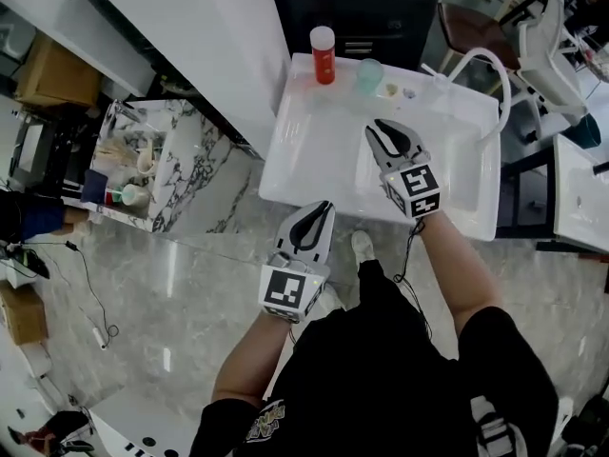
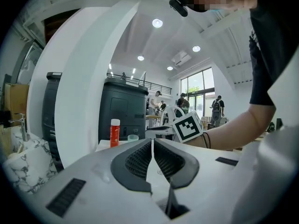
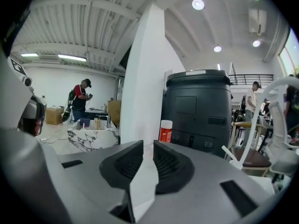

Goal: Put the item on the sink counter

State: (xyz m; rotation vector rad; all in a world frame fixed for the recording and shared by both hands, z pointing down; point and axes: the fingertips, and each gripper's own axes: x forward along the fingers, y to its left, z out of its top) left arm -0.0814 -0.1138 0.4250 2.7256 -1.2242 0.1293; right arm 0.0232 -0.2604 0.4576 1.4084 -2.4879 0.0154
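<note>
Polished marble floor (image 1: 190, 265), open workshop hall behind; contents listed left to right.

1. Marble-patterned trolley (image 1: 181, 174), far left, loaded with small toiletries. Not part of the task.
2. Left gripper (image 1: 322, 212): held above the floor just short of the sink counter's (image 1: 304, 150) near edge. Jaws fully together, pads meeting along one line, nothing held.
3. Red bottle (image 1: 323, 55), white cap: taken to be the item. Stands upright on the counter's rear strip, towards the back left corner, so it appears already placed. Well apart from both grippers, beyond their tips in each gripper view.
4. Teal cup (image 1: 369, 74): upright, just right of the bottle, not touching it.
5. Right gripper (image 1: 381, 131): over the white basin, pointing towards the rear strip. Jaws nearly together with a narrow gap showing between the pads, nothing in it.
6. White arched faucet (image 1: 481, 60), at the counter's right end.

Risk note: the bottle is tall and narrow and sits close to the rear edge. A careless forward sweep of the right gripper, the nearer of the two, could tip it onto the cup or off the back.
</note>
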